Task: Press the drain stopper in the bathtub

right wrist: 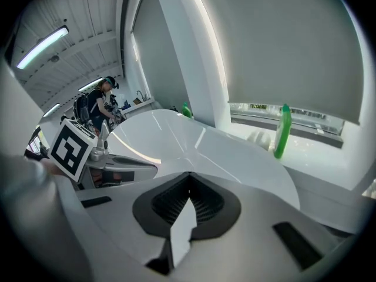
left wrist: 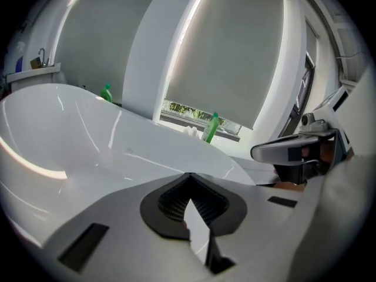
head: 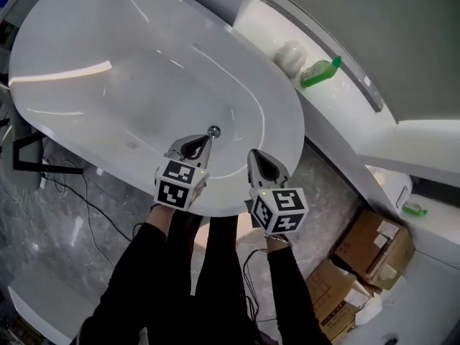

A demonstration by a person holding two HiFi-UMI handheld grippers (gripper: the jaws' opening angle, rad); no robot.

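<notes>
The big white bathtub [head: 65, 56] fills the left side of the head view, and it looks very smooth. The left gripper [head: 202, 144] hangs over the near end of the tub. Its fingers [left wrist: 135, 239] are squeezed together at the tip, with nothing between them. Just past that tip, down on the tub floor, sits the little round shiny drain stopper [head: 213, 130]. I think it has not been pressed yet, but I cannot tell how high the tip is above it. The left gripper view looks out across the tub and does not show the stopper at all, so the push may have to be aimed from the head view only. The stopper is small and round, so the tip could slide off it and bump the slippery tub. A push from the side might just tilt it and not click it down. The right gripper [head: 257, 158] is just beside the left one, over the tub edge. Its fingers [right wrist: 247, 239] are together too and hold nothing. The two grippers are near, so they could knock into each other. Farther right, a green bottle [head: 320, 72] lies on the ledge [head: 338, 113], well apart from all this.
</notes>
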